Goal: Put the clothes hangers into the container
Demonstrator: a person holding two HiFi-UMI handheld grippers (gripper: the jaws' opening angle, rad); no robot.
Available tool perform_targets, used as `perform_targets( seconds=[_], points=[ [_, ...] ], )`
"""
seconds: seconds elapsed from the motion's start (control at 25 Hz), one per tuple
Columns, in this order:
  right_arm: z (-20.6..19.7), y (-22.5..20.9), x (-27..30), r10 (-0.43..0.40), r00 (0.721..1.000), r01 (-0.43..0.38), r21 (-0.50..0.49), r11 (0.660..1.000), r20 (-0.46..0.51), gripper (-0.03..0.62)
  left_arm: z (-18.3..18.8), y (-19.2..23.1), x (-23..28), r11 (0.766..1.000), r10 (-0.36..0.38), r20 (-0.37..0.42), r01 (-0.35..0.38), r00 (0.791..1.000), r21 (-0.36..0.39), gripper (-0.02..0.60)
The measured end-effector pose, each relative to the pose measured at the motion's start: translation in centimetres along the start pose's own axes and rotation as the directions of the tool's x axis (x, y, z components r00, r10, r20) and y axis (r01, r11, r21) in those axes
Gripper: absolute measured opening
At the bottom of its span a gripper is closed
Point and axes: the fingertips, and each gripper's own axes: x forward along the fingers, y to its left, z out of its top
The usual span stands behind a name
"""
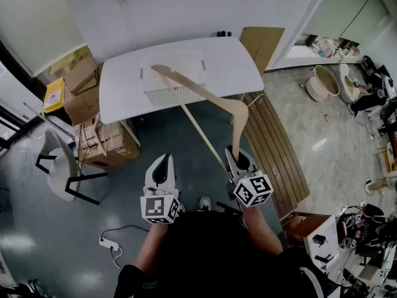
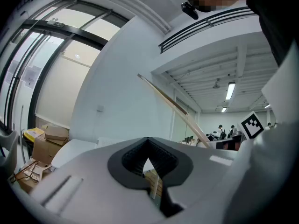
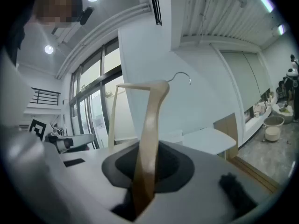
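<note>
A pale wooden clothes hanger (image 1: 208, 98) with a metal hook stretches from my right gripper (image 1: 238, 156) up over the white slatted container (image 1: 160, 94) on the white table (image 1: 118, 85). The right gripper is shut on one arm of the hanger (image 3: 148, 125), which rises between its jaws, and the hook (image 3: 182, 75) shows at the top. My left gripper (image 1: 162, 166) hangs beside it, lower left, jaws together and nothing in them. In the left gripper view the hanger (image 2: 164, 100) crosses the air above the jaws.
Cardboard boxes (image 1: 87, 113) are stacked left of the table, with a white chair (image 1: 59, 166) near them. A slatted wooden bench (image 1: 276, 151) lies at the right of the table. A power strip (image 1: 109, 243) lies on the floor by the person's legs.
</note>
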Motion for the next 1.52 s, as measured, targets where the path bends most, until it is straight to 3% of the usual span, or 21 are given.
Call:
perform_targets(
  seconds=[0.72, 1.52],
  points=[
    [0.1, 0.3, -0.3, 0.015, 1.0, -0.015, 0.005, 1.0, 0.009, 0.064, -0.6, -0.3, -0.2, 1.0, 0.003, -0.022, -0.003, 1.0, -0.004, 0.006],
    [0.6, -5.9, -1.7, 0.036, 0.999, -0.036, 0.009, 0.999, -0.007, 0.064, -1.4, -4.7, 2.4, 0.998, 0.068, -0.008, -0.068, 0.998, 0.001, 0.006]
  ],
)
